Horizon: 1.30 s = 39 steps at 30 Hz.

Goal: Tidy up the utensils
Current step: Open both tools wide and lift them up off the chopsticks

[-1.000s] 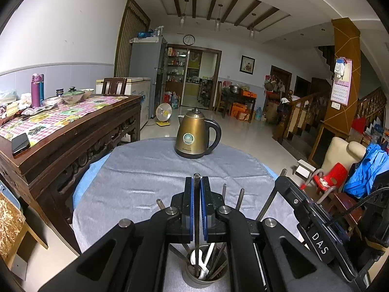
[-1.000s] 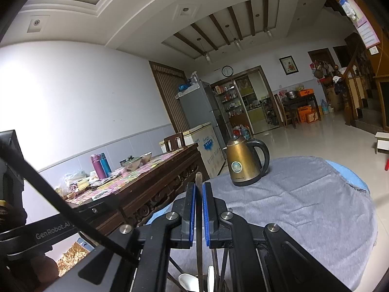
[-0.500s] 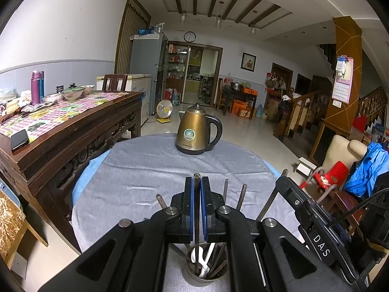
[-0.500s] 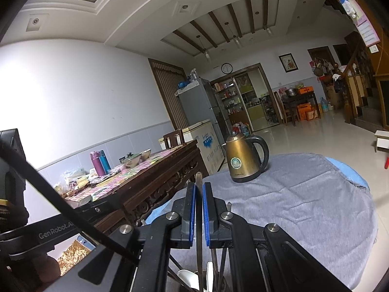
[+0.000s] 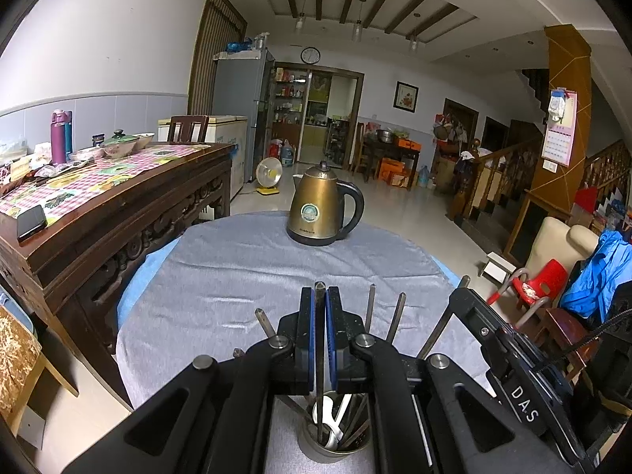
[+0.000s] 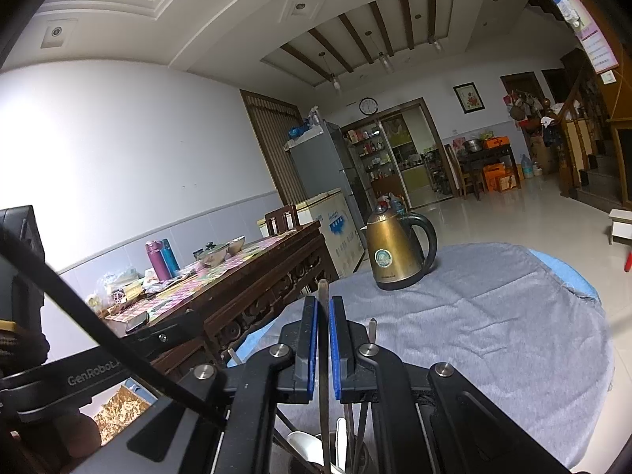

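Note:
A metal cup (image 5: 333,448) stands on the grey cloth right below both grippers, holding several metal chopsticks and a white spoon (image 5: 330,414). My left gripper (image 5: 320,308) is shut on one upright metal chopstick (image 5: 319,355) whose lower end reaches into the cup. My right gripper (image 6: 323,316) stands over the same cup (image 6: 312,462) with its pads a little apart around another upright chopstick (image 6: 324,355). The right gripper's body shows at the right in the left wrist view (image 5: 513,375).
A brass electric kettle (image 5: 322,209) stands at the far side of the round table (image 5: 237,260). A carved wooden sideboard (image 5: 110,213) with bowls, bottles and a phone runs along the left. Chairs and a red stool (image 5: 541,280) are at the right.
Both cameras have tilted down slightly, so the kettle sits higher in view. The right gripper's pads have parted a little around its chopstick. The left stays shut on its chopstick.

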Each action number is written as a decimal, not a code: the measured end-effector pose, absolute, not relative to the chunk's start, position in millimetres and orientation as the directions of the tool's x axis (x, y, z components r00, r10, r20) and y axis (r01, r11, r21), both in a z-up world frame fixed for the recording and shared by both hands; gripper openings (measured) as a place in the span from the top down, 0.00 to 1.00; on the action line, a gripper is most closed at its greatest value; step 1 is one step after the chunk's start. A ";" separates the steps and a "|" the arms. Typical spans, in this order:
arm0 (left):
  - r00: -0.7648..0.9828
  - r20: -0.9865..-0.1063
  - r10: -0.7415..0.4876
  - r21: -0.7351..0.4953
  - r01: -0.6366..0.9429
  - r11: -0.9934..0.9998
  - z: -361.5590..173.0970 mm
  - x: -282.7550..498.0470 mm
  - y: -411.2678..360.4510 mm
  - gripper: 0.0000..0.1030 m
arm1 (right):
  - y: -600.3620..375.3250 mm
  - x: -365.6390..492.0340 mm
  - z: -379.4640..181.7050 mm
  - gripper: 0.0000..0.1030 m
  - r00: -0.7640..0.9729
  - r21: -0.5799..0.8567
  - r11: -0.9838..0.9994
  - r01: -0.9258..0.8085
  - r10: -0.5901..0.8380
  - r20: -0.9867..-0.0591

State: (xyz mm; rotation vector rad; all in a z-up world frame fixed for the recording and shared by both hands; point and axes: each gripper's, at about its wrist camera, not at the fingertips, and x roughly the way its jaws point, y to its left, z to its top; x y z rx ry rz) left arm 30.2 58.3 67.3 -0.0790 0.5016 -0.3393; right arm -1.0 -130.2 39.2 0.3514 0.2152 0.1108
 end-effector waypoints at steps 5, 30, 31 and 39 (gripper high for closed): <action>0.817 -0.468 -0.338 -0.157 0.299 0.941 65.1 30.6 57.4 0.95 | -127.8 0.7 36.7 0.94 0.969 0.351 0.934 -0.072 0.148 -0.196; 0.804 -0.501 -0.321 -0.150 0.284 0.947 52.2 39.1 57.6 0.95 | -127.9 6.1 29.6 0.93 0.962 0.345 0.935 -0.077 0.161 -0.222; 0.803 -0.503 -0.320 -0.150 0.283 0.947 51.4 39.9 57.4 0.95 | -127.5 6.3 30.2 0.93 0.961 0.345 0.935 -0.078 0.163 -0.223; 0.793 -0.523 -0.312 -0.142 0.280 0.949 46.0 42.2 56.6 0.75 | -128.1 12.1 28.6 0.92 0.955 0.353 0.931 -0.094 0.185 -0.232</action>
